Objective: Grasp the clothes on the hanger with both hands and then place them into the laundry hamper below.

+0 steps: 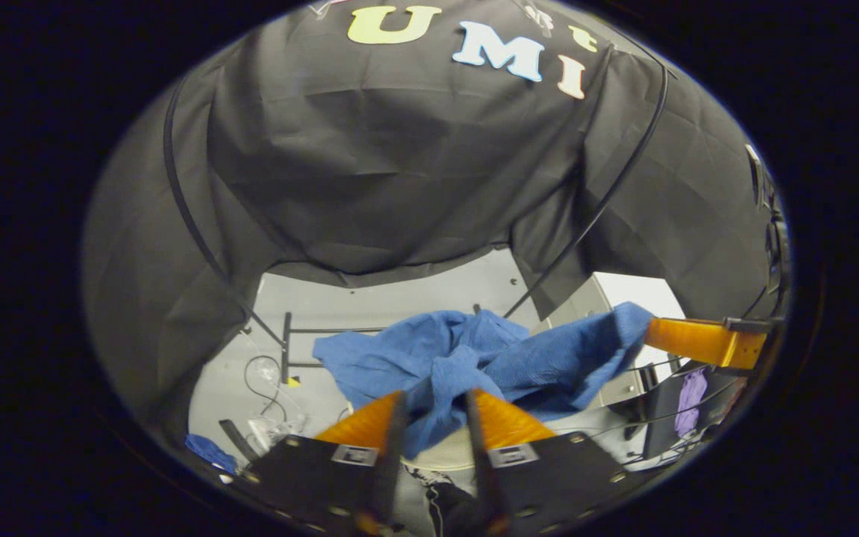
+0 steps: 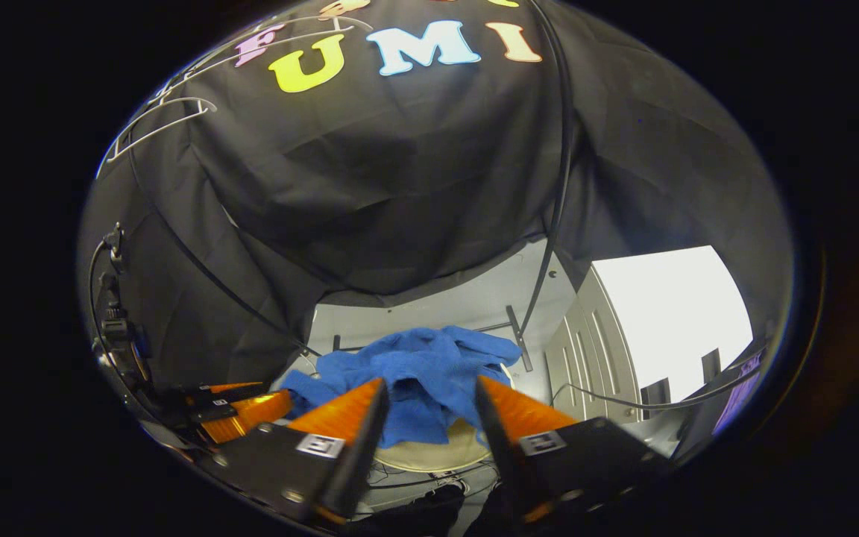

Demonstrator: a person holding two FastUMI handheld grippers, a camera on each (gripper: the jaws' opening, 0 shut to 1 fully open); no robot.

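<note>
Now holding blue cloth [image 1: 474,354] w/ left gripper [image 1: 433,406], fingers close together, a fold of cloth pinched btwn them. Seen from left gripper view, right gripper [image 1: 702,339] at far corner of cloth, touching it; can't tell if clamped. From right gripper view, right gripper [image 2: 429,406] fingers set apart, cloth [image 2: 411,369] bunched just beyond tips, grip unclear. Hanging over pale round hamper rim [image 2: 429,455] below. Left gripper [image 2: 247,414] at cloth's left edge.
</note>
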